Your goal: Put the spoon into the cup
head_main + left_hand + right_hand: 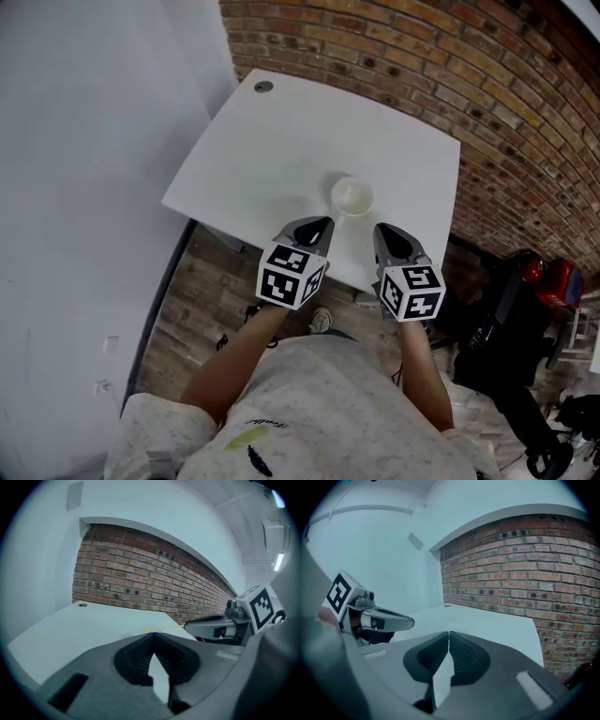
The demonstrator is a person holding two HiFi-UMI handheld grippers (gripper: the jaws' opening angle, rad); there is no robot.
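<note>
The spoon cannot be made out with certainty in any view; the head view shows none on the table (281, 141), and the only candidate is a thin yellowish streak (164, 628) in the left gripper view, low over the white top just beyond the jaw tips; its long axis runs left to right, crosswise to those jaws, ending near the nose of the right gripper (211, 627); whether it is the spoon, and whether it lies flat or rests on the cup, I cannot tell. The cup (352, 197) stands upright near the near edge of the table, just beyond the two grippers and between them, about equally near to each; its inside looks pale and blurred. The left gripper (314, 228) points toward the far edge with the cup ahead and to its right; its jaws meet at the tips with nothing between them. The right gripper (394, 241) has the cup ahead and to its left; its jaws are likewise pressed together and empty. If the streak is the spoon, I judge the left gripper better placed to take it, provided its jaws part first.
</note>
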